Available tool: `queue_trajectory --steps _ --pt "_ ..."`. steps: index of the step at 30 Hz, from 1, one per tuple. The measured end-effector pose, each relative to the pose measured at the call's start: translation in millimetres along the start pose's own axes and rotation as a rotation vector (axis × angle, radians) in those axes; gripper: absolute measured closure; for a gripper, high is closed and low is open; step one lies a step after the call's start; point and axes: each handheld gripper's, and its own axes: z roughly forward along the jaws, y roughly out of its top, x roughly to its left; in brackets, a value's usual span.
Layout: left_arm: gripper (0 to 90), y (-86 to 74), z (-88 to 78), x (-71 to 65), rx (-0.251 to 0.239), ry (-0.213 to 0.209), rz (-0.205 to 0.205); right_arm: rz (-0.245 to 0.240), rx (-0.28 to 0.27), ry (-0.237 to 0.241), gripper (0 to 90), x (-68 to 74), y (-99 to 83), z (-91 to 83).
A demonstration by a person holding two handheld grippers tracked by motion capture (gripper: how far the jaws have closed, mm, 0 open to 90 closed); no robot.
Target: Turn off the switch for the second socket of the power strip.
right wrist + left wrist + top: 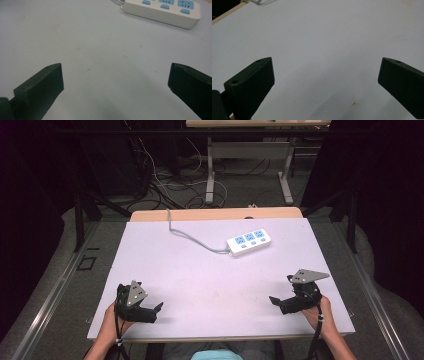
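Note:
A white power strip (249, 242) with blue sockets lies at the back middle of the white table top (200, 270); its grey cable (187, 236) runs off the far edge. In the right gripper view the power strip (163, 11) sits far ahead of the jaws. My left gripper (159, 310) rests near the front left edge, open, with bare table between its jaws (325, 82). My right gripper (275, 302) rests near the front right edge, open, also holding nothing (115, 85).
The table top lies on a wooden board (215, 214) that shows along the far edge. Beyond it the floor holds loose cables (165, 180) and the legs of another table (250, 165). Metal rails (55, 290) run along both sides.

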Motion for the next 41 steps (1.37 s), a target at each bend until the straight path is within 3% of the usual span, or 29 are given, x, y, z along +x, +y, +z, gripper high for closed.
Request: queue_trajectory --steps 41 --pt "0.3 0.0 0.5 -0.7 0.002 -0.003 0.002 -0.012 0.044 0.018 0.0 5.2 -15.3 -1.9"
